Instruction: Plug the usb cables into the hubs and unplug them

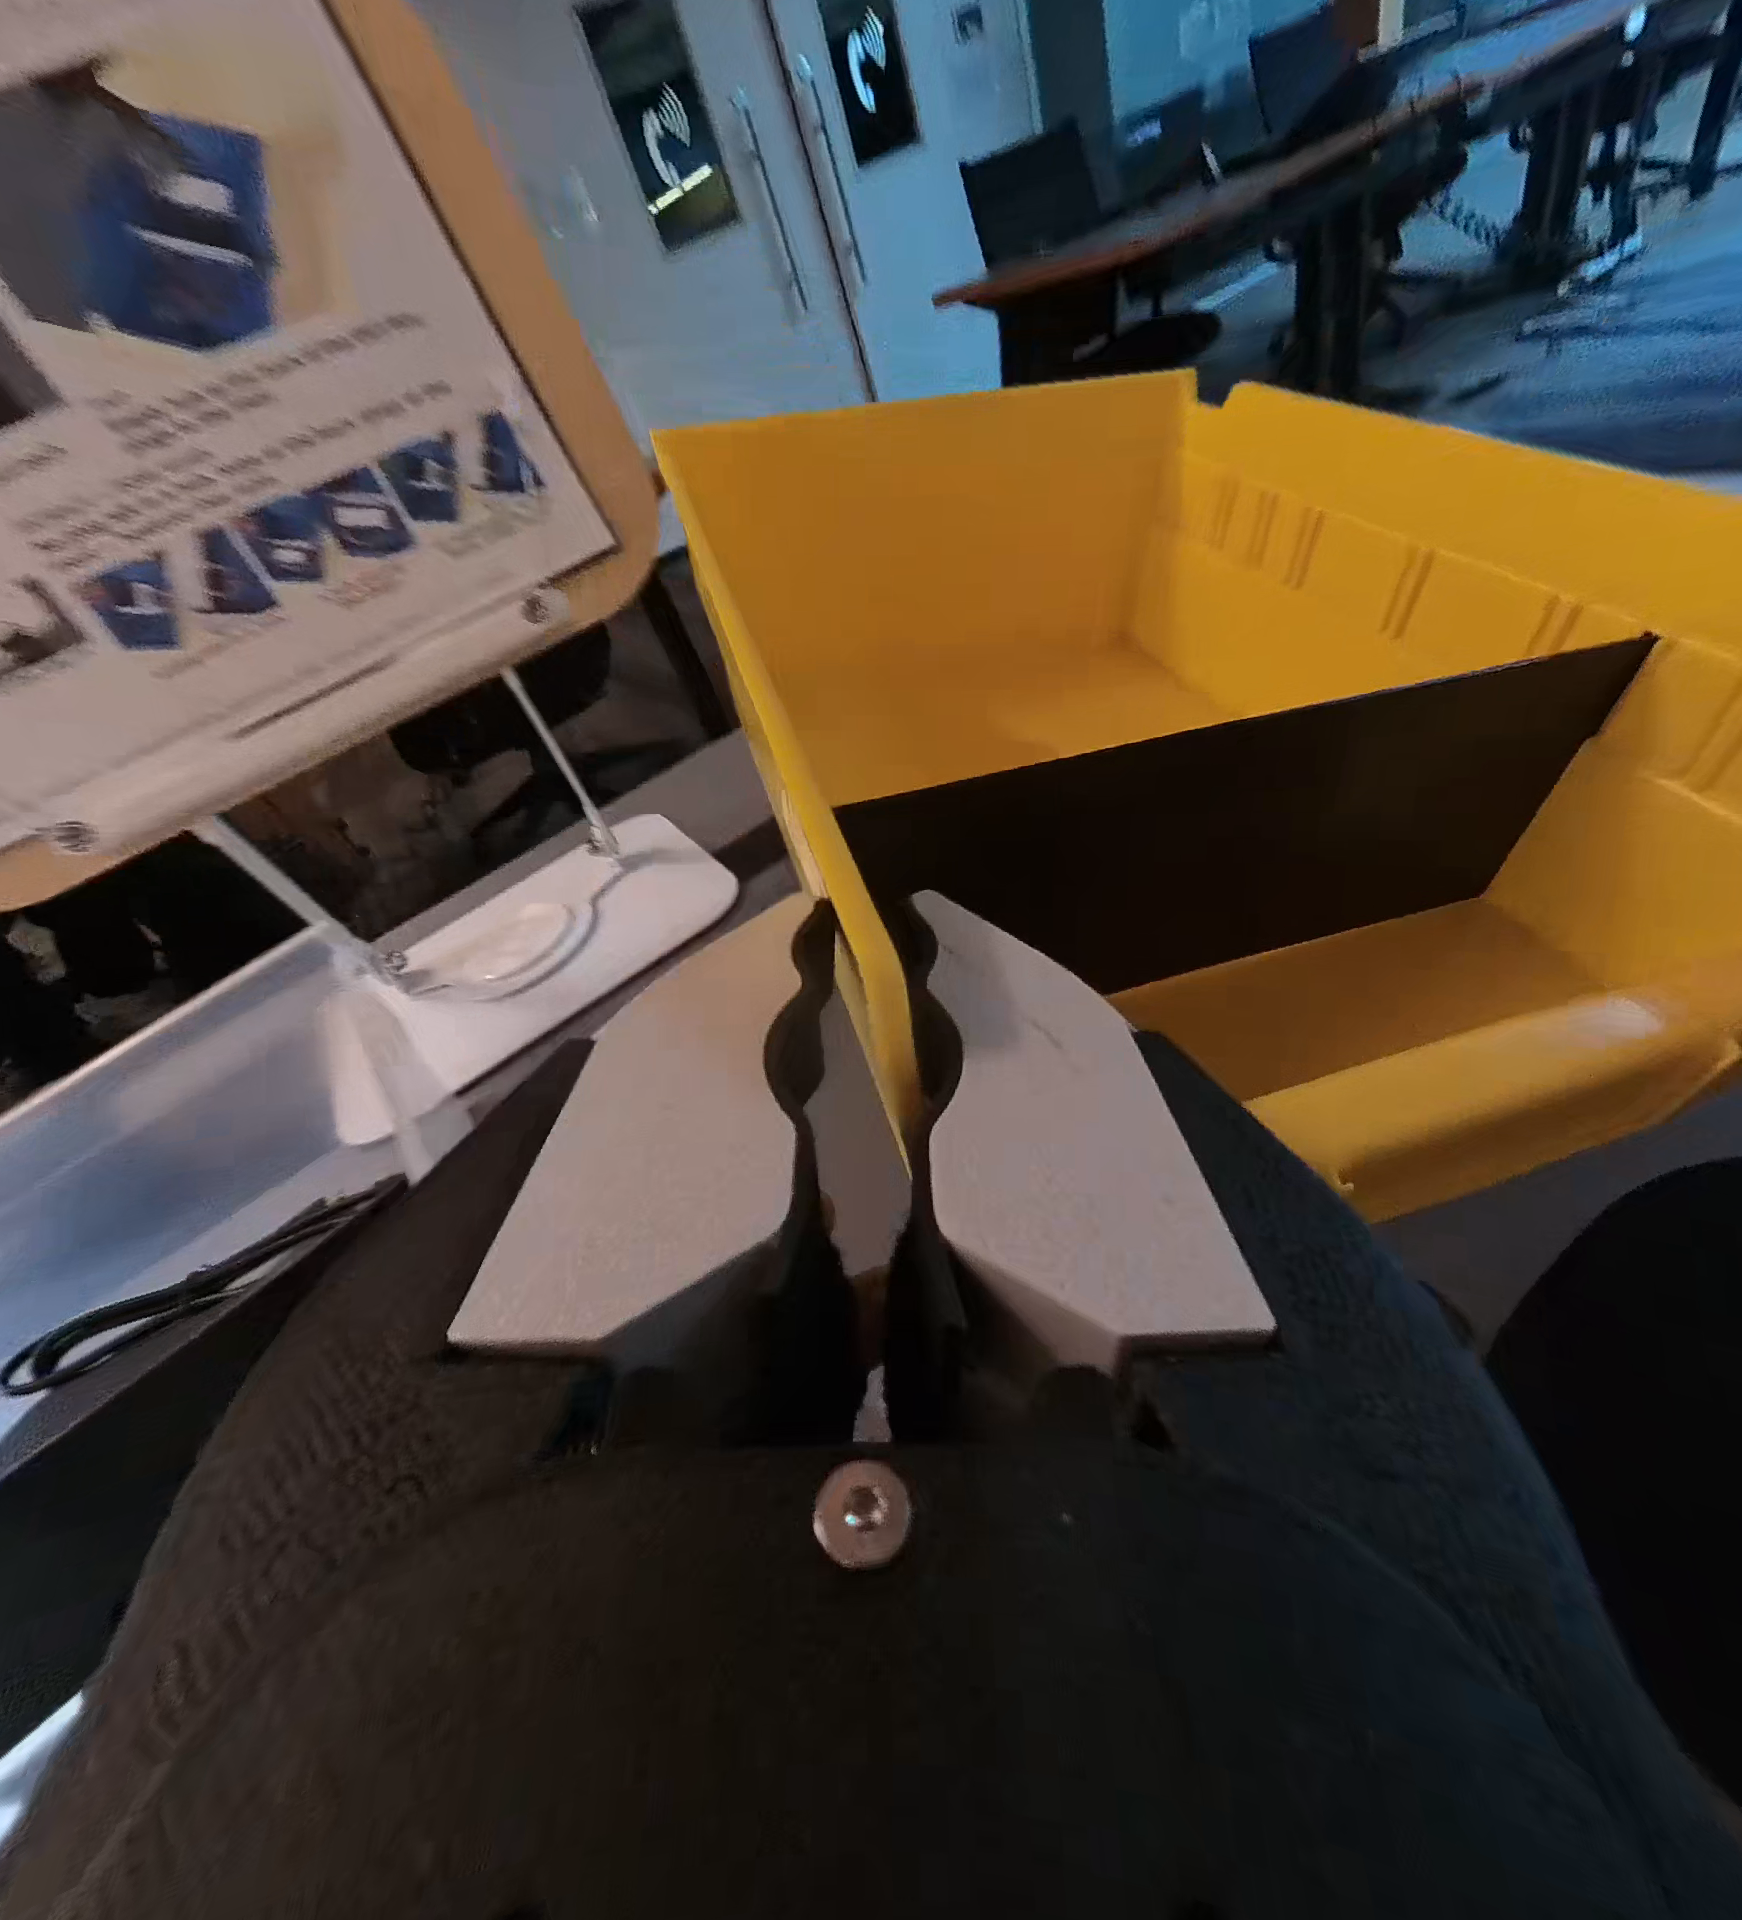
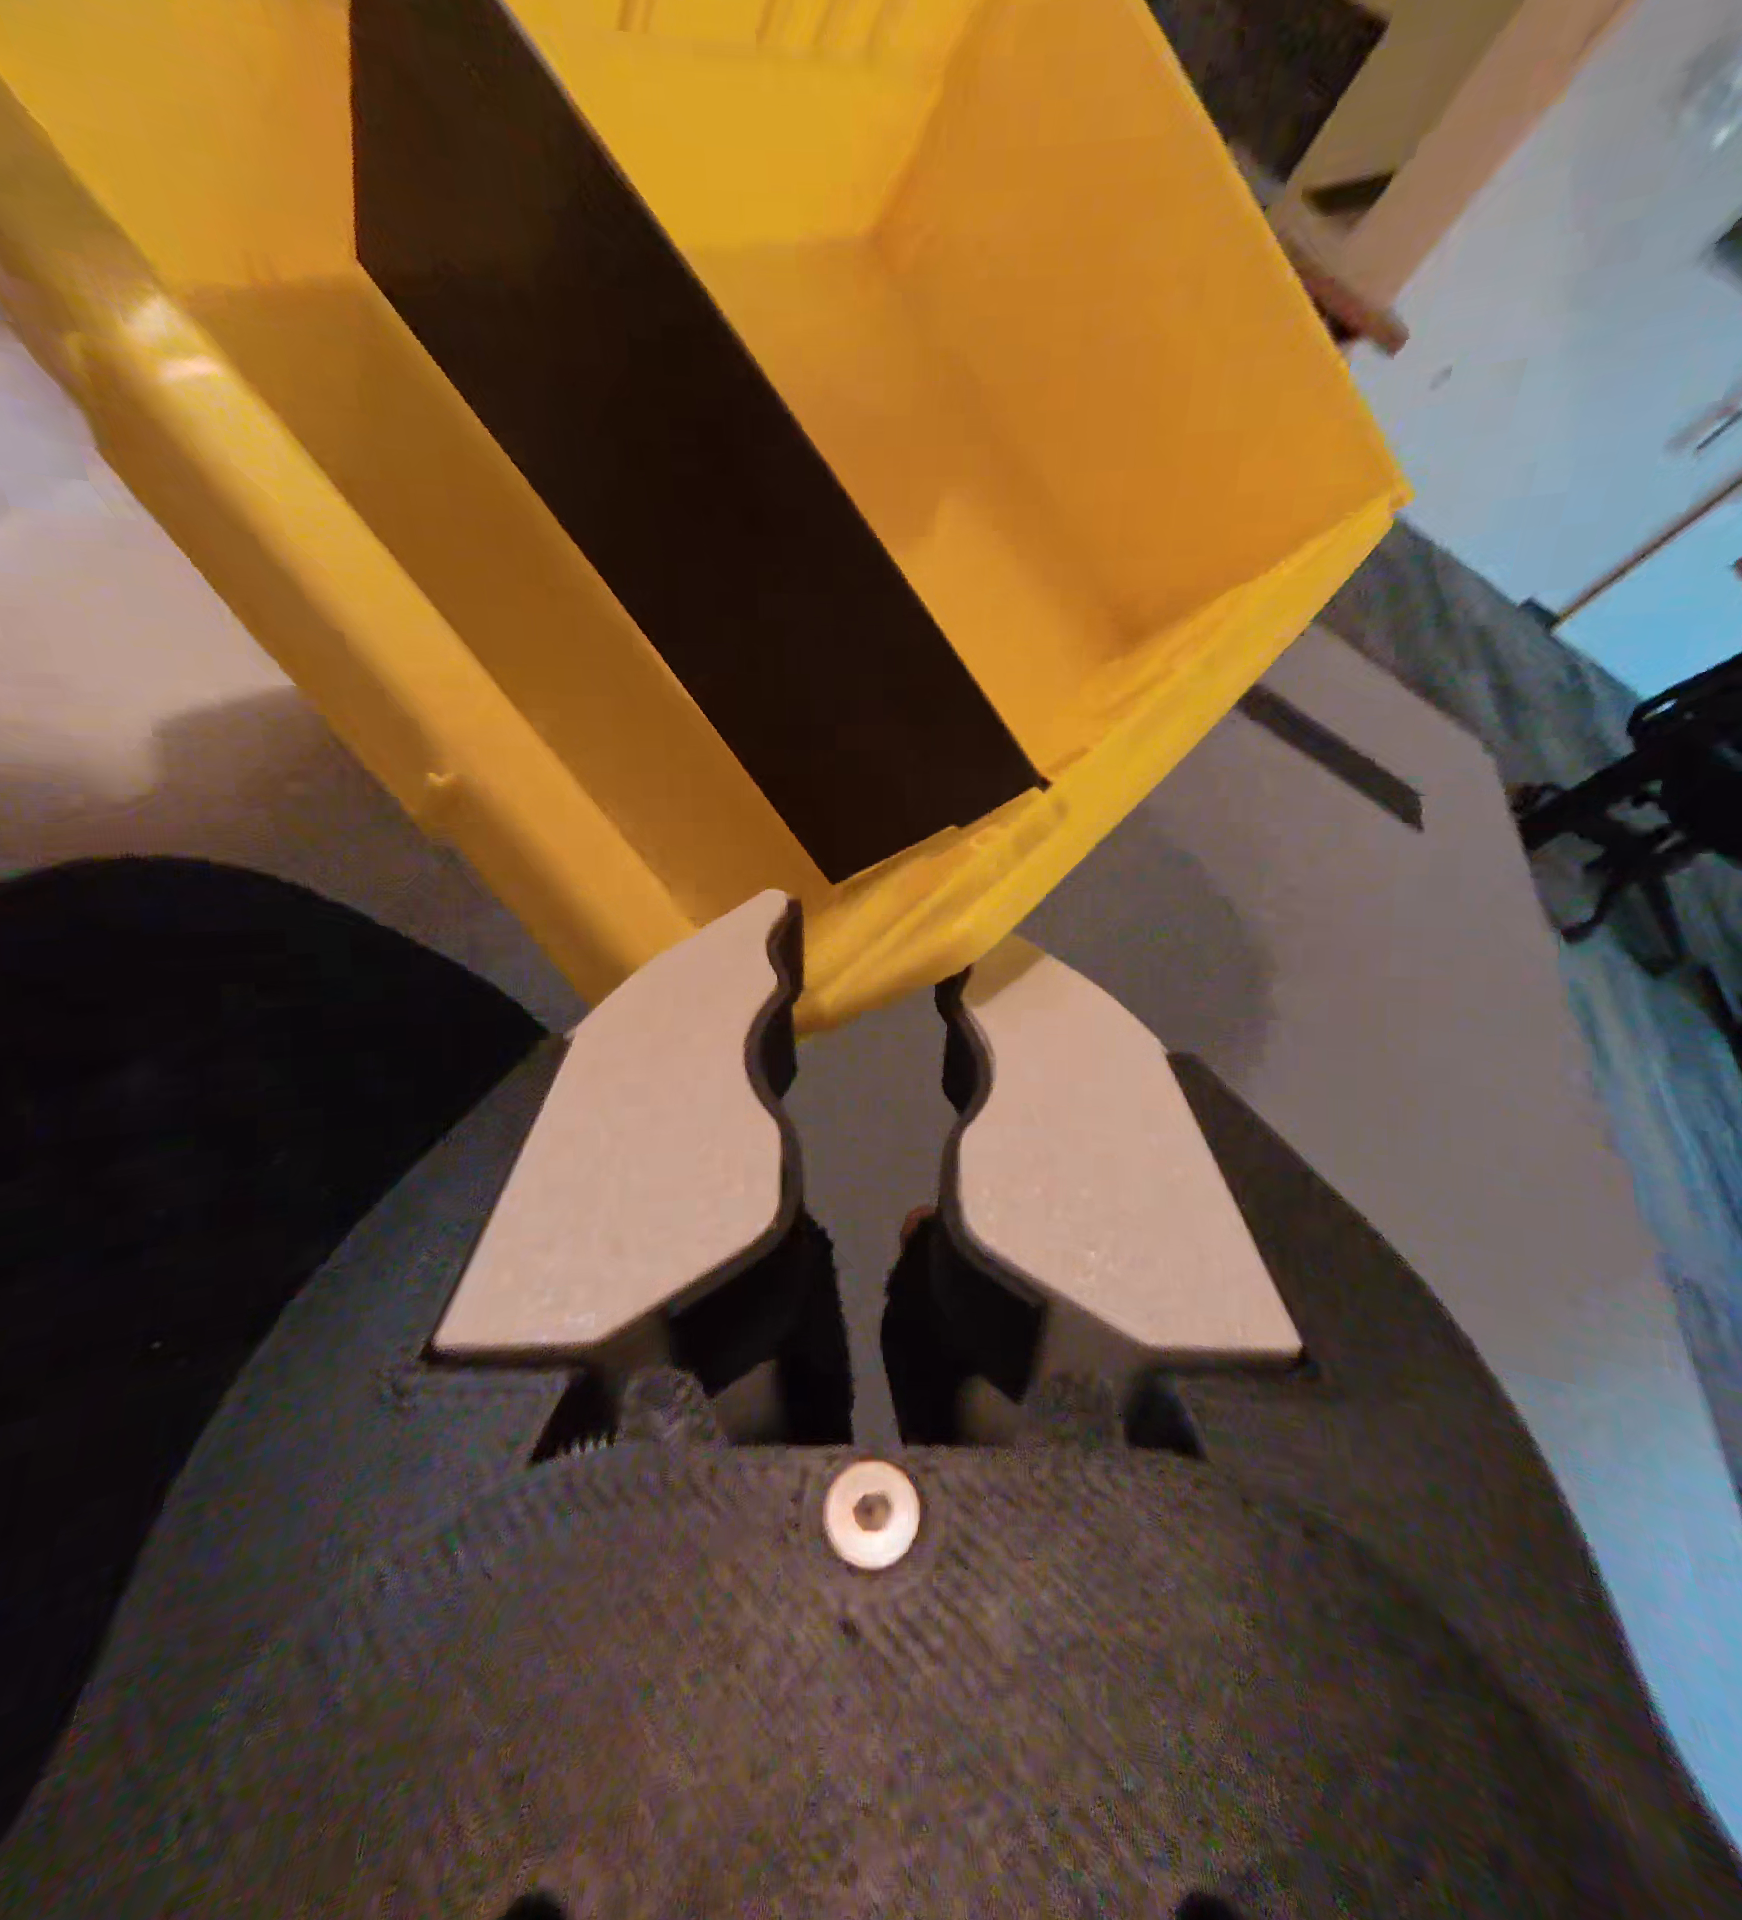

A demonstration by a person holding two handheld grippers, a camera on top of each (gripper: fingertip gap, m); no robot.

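While no hub shows in either view, a thin black cable (image 1: 192, 1294) lies looped on the tabletop (image 1: 150, 1122) at the lower left of the left wrist view, well apart from both tools. Whether it is one of the usb cables cannot be told.

A yellow bin (image 1: 1002, 540) takes up the middle of both views, and a black divider (image 1: 1210, 821) stands across its inside, splitting it into two compartments; nothing shows in either one. The left hand-held gripper (image 1: 872, 935) is clamped on the bin's near side wall, one finger inside and one outside, the thin yellow edge running up between the pads. The right hand-held gripper (image 2: 872, 961) stands at a narrow gap, its fingertips at the bin's corner rim (image 2: 908, 935): the left fingertip overlaps the yellow edge, while the right one lies partly beneath it. Whether the pads actually press the rim cannot be told.

Left of the bin, a printed sign (image 1: 223, 416) on a tan board leans on a white stand (image 1: 576, 914). Farther back stand white doors (image 1: 805, 208) and long desks (image 1: 1262, 197).
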